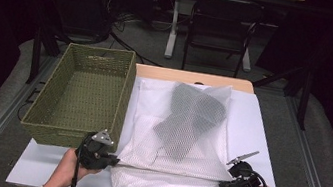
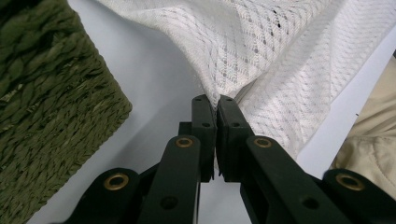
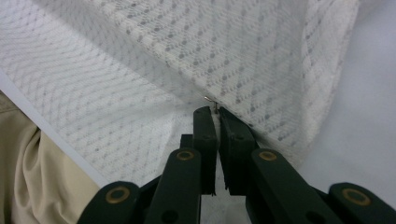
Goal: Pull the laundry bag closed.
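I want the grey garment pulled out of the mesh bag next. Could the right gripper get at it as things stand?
Probably not yet: the right gripper is shut on the mesh bag, whose netting covers the grey garment farther up the table.

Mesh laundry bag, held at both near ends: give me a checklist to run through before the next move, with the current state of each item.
1. Left gripper shut on mesh laundry bag: ok.
2. Right gripper shut on the bag's edge: ok.
3. Edge stretched taut between the grippers: ok.
4. Grey garment inside the bag: ok.
5. Bag opening closed: cannot tell.
6. Green woven basket free to receive the bag: ok.
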A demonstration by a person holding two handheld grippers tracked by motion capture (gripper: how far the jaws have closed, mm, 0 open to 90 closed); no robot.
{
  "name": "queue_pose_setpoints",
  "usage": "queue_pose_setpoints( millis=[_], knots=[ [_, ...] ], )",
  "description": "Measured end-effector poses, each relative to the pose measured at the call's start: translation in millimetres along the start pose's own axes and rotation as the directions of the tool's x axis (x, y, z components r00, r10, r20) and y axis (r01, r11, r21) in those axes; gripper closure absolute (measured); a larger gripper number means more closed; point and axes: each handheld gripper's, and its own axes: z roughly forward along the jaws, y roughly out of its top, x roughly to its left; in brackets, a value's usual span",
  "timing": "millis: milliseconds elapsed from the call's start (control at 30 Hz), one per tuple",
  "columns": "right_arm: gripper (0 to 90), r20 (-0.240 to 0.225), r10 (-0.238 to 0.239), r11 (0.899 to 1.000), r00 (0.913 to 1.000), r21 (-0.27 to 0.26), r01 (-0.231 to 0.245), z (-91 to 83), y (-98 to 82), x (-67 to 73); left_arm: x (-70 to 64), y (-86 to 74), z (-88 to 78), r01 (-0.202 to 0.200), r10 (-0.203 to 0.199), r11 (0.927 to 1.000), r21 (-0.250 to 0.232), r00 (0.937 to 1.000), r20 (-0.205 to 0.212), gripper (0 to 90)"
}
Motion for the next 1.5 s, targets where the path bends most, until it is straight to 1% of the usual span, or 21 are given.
queue_pose_setpoints(
  millis=[33,100,133,167,200,300,367,400,433,633,800,900,933,1033,1100,1233,1333,1367,1400,1433,1500],
  knots=[
    [85.8,-0.008,0.011,1.000,0.9999,0.000,-0.011,-0.6,-1.2,0.1,0.0,-0.1,0.1,0.000,0.000,1.0000,0.000,1.0000,0.001,87.5],
    [85.9,0.001,0.005,1.000,1.0000,-0.002,-0.005,-1.5,-3.9,-2.7,0.1,-0.1,0.1,0.001,-0.001,1.0000,0.001,1.0000,-0.003,87.5],
    [85.9,0.003,0.024,1.000,0.9997,0.004,-0.024,-2.6,-5.3,-2.9,0.1,-0.3,0.2,0.002,-0.002,1.0000,0.001,1.0000,-0.004,87.6],
    [85.9,0.004,0.017,1.000,0.9998,-0.002,-0.017,-3.1,-6.8,-5.2,0.5,-0.4,-0.1,-0.001,0.001,1.0000,0.004,1.0000,-0.003,87.6],
    [86.0,-0.004,0.033,0.999,0.9994,-0.001,-0.033,-4.0,-8.4,-5.8,0.2,-0.5,0.2,0.002,-0.002,1.0000,0.001,1.0000,-0.003,87.7],
    [86.0,0.001,0.049,0.999,0.9988,-0.003,-0.049,-6.3,-13.7,-9.0,0.1,-0.4,0.7,-0.002,0.002,1.0000,0.005,1.0000,-0.009,87.9],
    [86.0,0.007,0.046,0.999,0.9989,-0.004,-0.046,-7.5,-15.8,-11.3,0.8,-0.5,0.3,-0.006,0.006,0.9999,0.009,0.9999,-0.015,88.0],
    [86.1,0.003,0.059,0.998,0.9983,-0.006,-0.059,-8.0,-16.7,-11.7,0.5,-0.4,0.4,-0.003,0.003,1.0000,0.009,0.9999,-0.015,88.1],
    [86.0,-0.007,0.057,0.998,0.9984,-0.011,-0.057,-8.5,-17.6,-12.8,0.2,-0.5,0.7,-0.001,0.001,1.0000,0.007,0.9999,-0.016,88.1],
    [86.1,0.007,0.067,0.998,0.9977,-0.006,-0.067,-9.3,-18.9,-13.5,-0.1,-0.4,0.7,-0.002,0.002,0.9999,0.012,0.9998,-0.022,88.4],
    [86.2,0.007,0.067,0.998,0.9977,-0.006,-0.067,-9.3,-18.9,-13.5,-0.4,-0.3,0.7,-0.003,0.003,0.9999,0.010,0.9997,-0.025,88.4],
    [85.4,0.018,0.065,0.998,0.9977,-0.006,-0.065,-9.8,-18.8,-12.3,0.4,-0.1,1.6,-0.003,0.004,0.9998,0.017,0.9999,-0.013,87.8],
    [85.1,0.025,0.031,1.000,0.9992,-0.006,-0.031,-9.6,-18.5,-12.1,0.2,0.0,1.8,-0.005,0.006,0.9998,0.018,1.0000,-0.008,87.4],
    [79.1,0.027,0.028,1.000,0.9993,-0.006,-0.027,-10.3,-17.9,-7.0,-0.6,-0.1,1.9,-0.005,0.005,0.9997,0.025,0.9999,-0.010,85.4],
    [74.7,0.034,0.012,1.000,0.9994,-0.007,-0.012,-12.4,-19.0,-6.4,0.1,-0.4,1.6,-0.009,0.009,0.9993,0.036,0.9999,-0.013,81.8],
    [69.4,0.037,0.023,1.000,0.9990,-0.016,-0.022,-15.9,-20.4,-5.6,1.6,-3.0,-0.2,-0.003,0.004,0.9992,0.041,0.9999,-0.015,76.5],
    [59.4,0.052,0.031,0.999,0.9981,-0.026,-0.030,-19.6,-21.9,-6.3,3.4,-5.6,-2.1,0.000,0.001,0.9986,0.053,0.9999,-0.012,67.6],
    [55.9,0.044,0.034,0.999,0.9984,-0.038,-0.033,-21.2,-22.4,-6.6,3.7,-6.5,-3.1,0.006,-0.005,0.9984,0.056,0.9999,-0.016,63.6],
    [51.1,0.054,0.037,0.998,0.9979,-0.043,-0.034,-22.7,-22.5,-6.7,4.4,-7.3,-4.4,0.009,-0.008,0.9983,0.057,0.9998,-0.017,58.0],
    [46.5,0.076,0.028,0.999,0.9967,-0.040,-0.025,-23.5,-22.5,-7.8,4.7,-8.4,-6.1,0.012,-0.011,0.9982,0.058,0.9998,-0.014,54.5],
    [39.7,0.074,0.017,0.998,0.9971,-0.059,-0.013,-27.0,-22.8,-8.2,5.5,-11.1,-10.0,0.019,-0.017,0.9979,0.062,0.9995,-0.026,46.2]
  ],
)
